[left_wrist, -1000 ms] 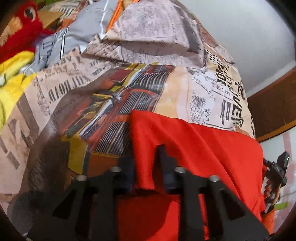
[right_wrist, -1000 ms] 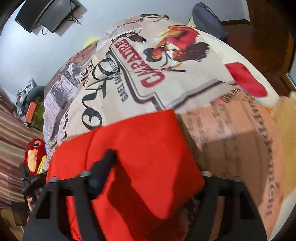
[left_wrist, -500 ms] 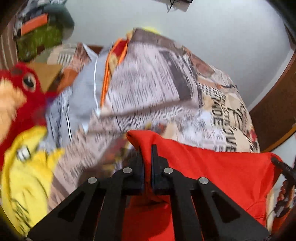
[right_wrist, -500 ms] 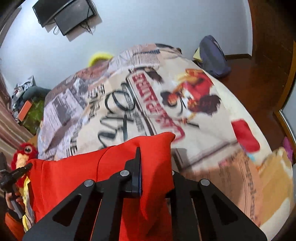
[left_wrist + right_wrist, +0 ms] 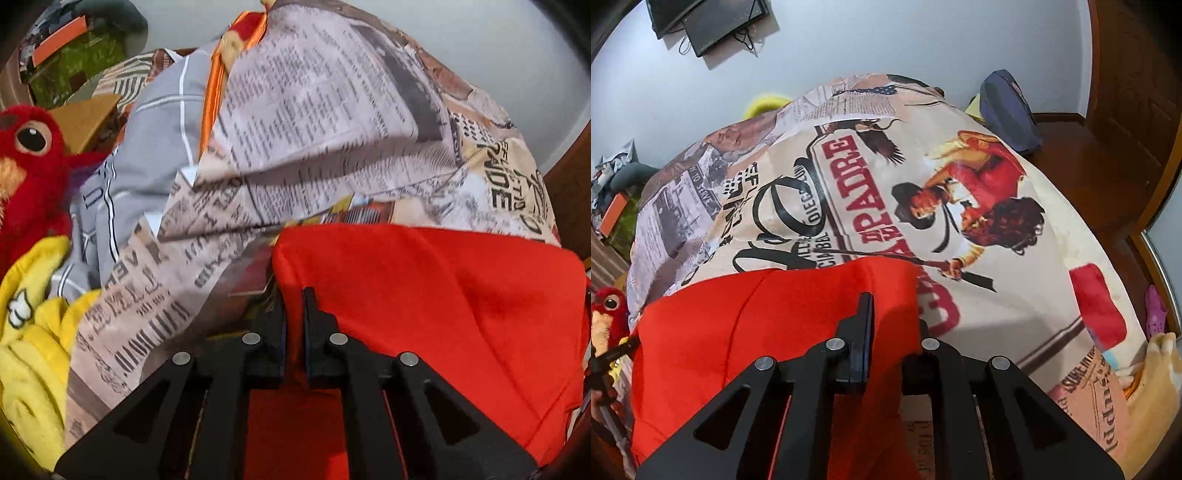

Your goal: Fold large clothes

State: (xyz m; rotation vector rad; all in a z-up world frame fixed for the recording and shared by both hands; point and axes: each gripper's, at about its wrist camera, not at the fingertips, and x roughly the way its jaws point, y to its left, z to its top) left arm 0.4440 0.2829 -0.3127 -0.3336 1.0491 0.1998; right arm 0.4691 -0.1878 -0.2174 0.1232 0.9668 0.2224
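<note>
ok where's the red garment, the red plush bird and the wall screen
red garment (image 5: 443, 295), left wrist view, on its broad middle panel
red plush bird (image 5: 33, 177), left wrist view, on its face below the eye
wall screen (image 5: 716, 22), right wrist view, on the dark panel's centre

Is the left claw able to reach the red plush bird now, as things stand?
Probably not yet. The left claw is shut on a corner of the red garment, so it is busy. The red plush bird sits off to its left beyond grey striped fabric and a yellow plush.
</note>
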